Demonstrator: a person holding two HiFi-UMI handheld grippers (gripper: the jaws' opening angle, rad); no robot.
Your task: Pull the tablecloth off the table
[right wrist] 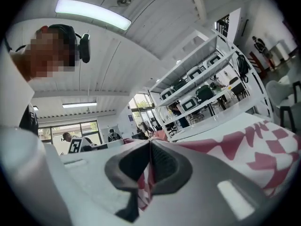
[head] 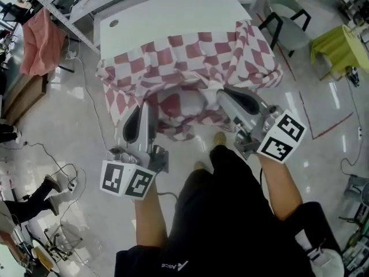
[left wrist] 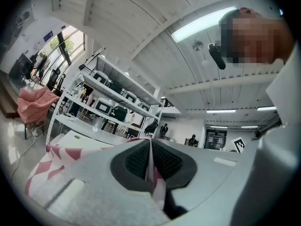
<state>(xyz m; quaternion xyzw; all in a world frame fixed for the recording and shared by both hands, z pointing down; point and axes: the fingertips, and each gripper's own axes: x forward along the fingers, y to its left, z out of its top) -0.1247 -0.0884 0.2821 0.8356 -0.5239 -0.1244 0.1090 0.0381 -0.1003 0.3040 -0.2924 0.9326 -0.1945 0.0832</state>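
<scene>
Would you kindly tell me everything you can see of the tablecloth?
The tablecloth is thin, soft-looking fabric in a red-and-white check. It lies bunched and wrinkled over the near part of the white table, whose far part is bare, and it hangs over the near edge. Its near hem is pinched in two places: the left tongs and the right tongs are each shut on a fold.

Left gripper (head: 146, 105): jaws closed, with a fold of the red-and-white checked tablecloth (head: 190, 59) clamped between the pads. Right gripper (head: 221, 97): jaws closed, pads pinching the same cloth. Both grippers are held side by side, apart, pointing forward away from the torso. The bare left forearm (head: 149, 218) and right forearm (head: 282, 192) reach forward on either side of the body.
</scene>
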